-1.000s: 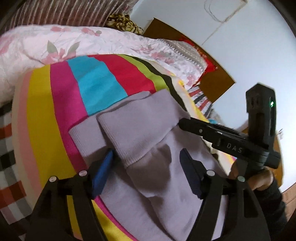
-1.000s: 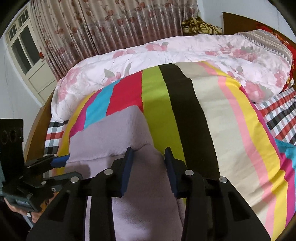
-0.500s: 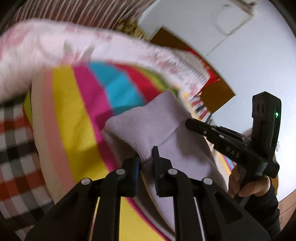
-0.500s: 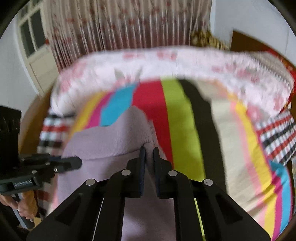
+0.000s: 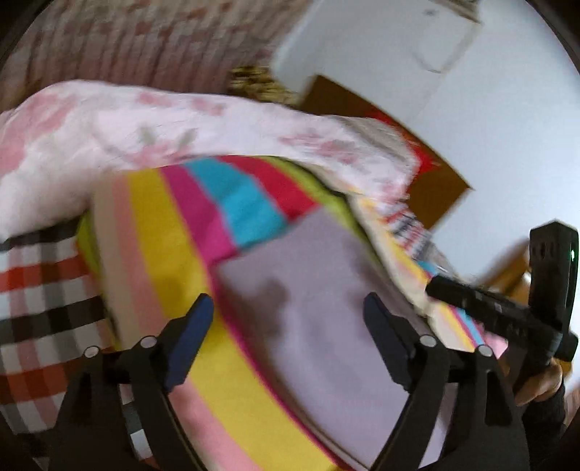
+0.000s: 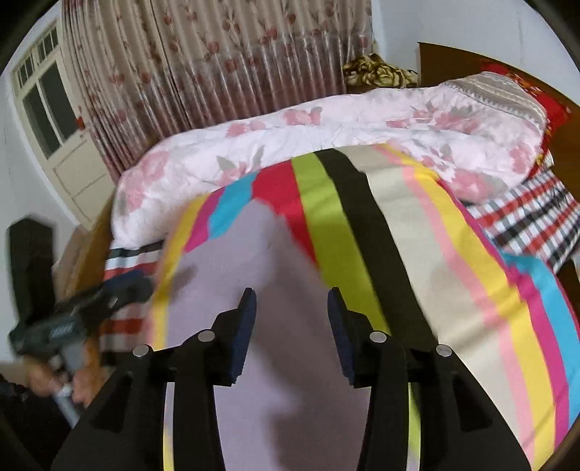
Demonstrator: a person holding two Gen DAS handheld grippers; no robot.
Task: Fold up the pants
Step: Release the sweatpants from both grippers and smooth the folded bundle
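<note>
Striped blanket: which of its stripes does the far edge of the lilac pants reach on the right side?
The red stripe of the striped blanket. The lilac pants end against it, the blue stripe on its left, the lime-green stripe clear on its right.

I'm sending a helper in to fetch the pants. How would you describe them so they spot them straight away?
Find the bed with the floral quilt heaped along its far side. In front of that lies a blanket in bold bright stripes, and the pants lie flat on it. They are the only plain thing there: pale lilac knit, no pattern.

White walls (image 6: 398, 21), floral curtain (image 6: 217, 61), panelled window (image 6: 43, 105), perhaps a wooden headboard (image 5: 435, 177)
</note>
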